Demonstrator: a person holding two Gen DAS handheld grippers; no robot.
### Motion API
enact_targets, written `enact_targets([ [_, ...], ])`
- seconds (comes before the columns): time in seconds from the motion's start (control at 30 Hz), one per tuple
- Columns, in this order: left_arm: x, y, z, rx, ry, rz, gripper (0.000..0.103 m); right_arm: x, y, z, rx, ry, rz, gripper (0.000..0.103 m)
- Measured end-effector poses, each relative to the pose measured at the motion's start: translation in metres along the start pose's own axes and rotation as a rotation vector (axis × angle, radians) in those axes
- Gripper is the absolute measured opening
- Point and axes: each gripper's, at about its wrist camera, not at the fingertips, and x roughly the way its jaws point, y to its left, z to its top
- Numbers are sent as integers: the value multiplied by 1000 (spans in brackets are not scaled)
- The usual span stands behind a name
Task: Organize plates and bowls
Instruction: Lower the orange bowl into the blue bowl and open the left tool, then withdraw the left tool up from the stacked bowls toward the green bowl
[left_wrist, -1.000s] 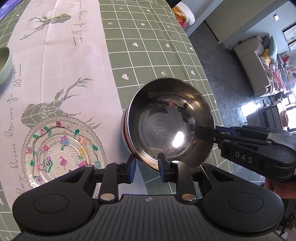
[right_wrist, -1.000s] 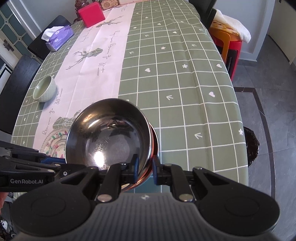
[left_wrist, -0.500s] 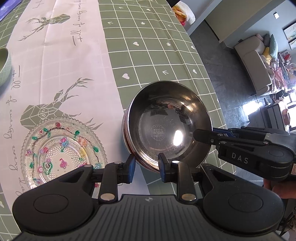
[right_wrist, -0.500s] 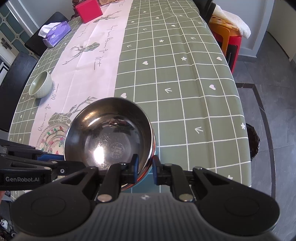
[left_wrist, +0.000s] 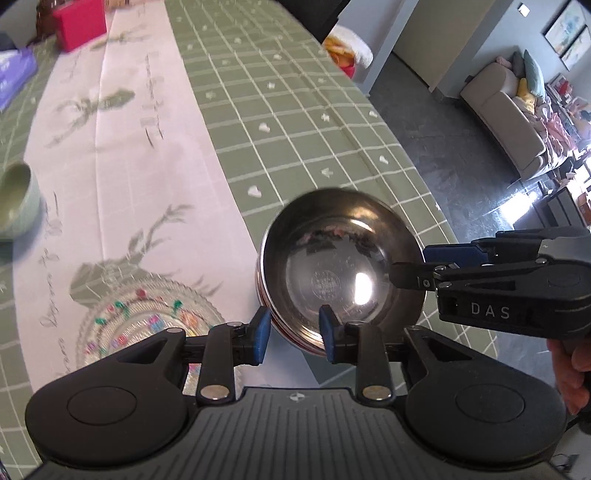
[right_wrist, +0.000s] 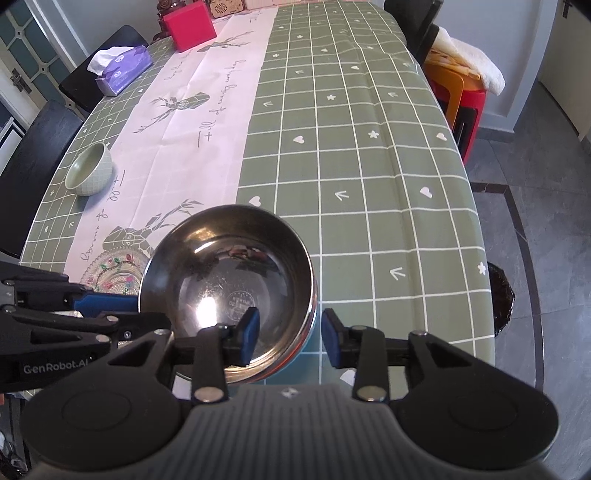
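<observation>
Both pairs of jaws are opening around the rim of the steel bowl (right_wrist: 229, 291), where a second ago each was pinched tight on that rim. The left gripper (left_wrist: 293, 332) now straddles the near-left edge with blue pads spread clear on either side, and the right gripper (right_wrist: 290, 336) straddles the near-right edge the same way, one pad inside the bowl and one outside. The bowl sits nested on a red-rimmed bowl beneath it, on the green checked table (right_wrist: 369, 166) near its front edge, just beside the patterned glass plate (left_wrist: 147, 325). The release suggests this stacking step is finished and the bowl now rests on its own. A small green bowl (right_wrist: 90, 173) stands well apart, up the pale runner, likely the next piece to gather.
</observation>
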Motion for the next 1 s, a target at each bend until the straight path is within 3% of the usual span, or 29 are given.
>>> enact_targets([
  [0.07, -6, 0, 0, 12, -30, 7, 44, -3, 1, 1, -2, -12, -2, 45],
  [0.27, -20, 9, -1, 34, -79, 36, 46, -12, 10, 9, -10, -42, -4, 49],
  [0.4, -30, 24, -3, 10, -115, 26, 59, -16, 21, 14, -23, -61, 1, 52],
  [0.47, -35, 34, -5, -4, -131, 18, 60, -16, 30, 17, -36, -70, 8, 54],
  [0.53, -40, 45, -6, -22, -144, 12, 62, -16, 39, 20, -49, -78, 16, 54],
  [0.67, -50, 74, -12, -58, -182, 24, 66, -15, 60, 28, -81, -109, 55, 67],
  [1.0, -60, 160, -36, -158, -244, 106, 67, 17, 122, 54, -118, -83, 112, 68],
])
